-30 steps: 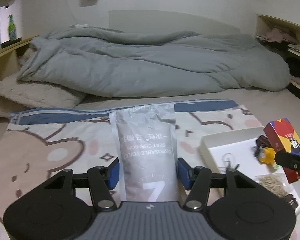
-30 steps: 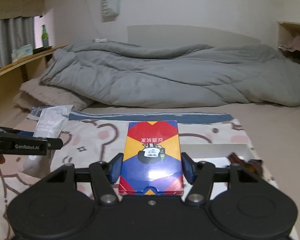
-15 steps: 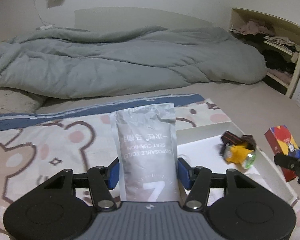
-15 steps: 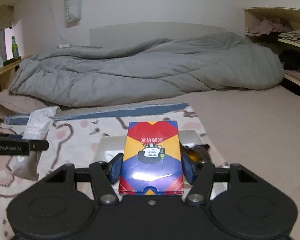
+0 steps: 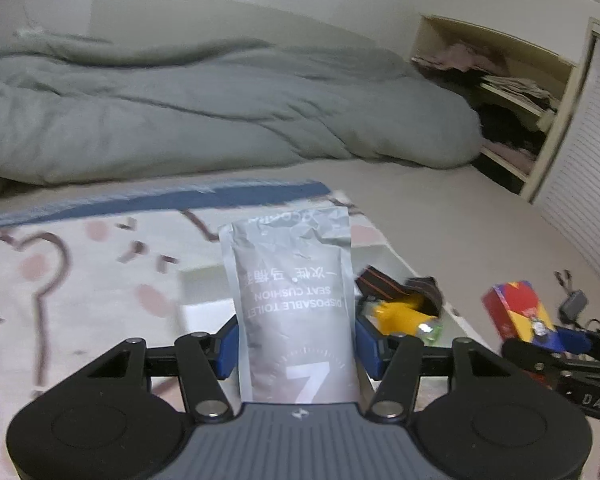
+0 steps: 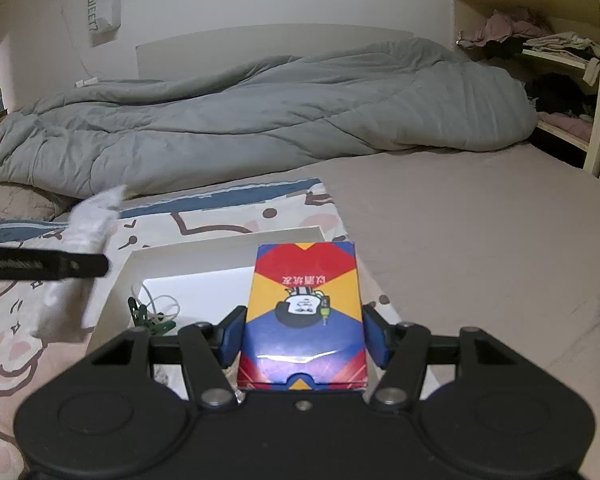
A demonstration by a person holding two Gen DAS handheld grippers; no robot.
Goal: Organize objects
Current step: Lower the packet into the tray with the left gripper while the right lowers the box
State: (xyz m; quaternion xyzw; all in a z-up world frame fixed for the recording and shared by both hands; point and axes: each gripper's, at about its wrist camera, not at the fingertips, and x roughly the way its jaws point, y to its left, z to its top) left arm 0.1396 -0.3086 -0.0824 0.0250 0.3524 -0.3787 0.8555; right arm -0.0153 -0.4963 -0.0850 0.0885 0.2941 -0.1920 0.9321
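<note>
2 claws each grip 1 item: the left claw point(image 5: 296, 344) is clamped on a grey seat-cushion pouch point(image 5: 292, 300) at frame centre, the right claw point(image 6: 302, 336) on a colourful card box point(image 6: 304, 312). Both hang over the white tray point(image 6: 220, 256) on the bed point(image 6: 480, 220).

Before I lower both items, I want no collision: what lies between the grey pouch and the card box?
In the left wrist view, a yellow flashlight in the white tray lies between the pouch and the card box.
</note>
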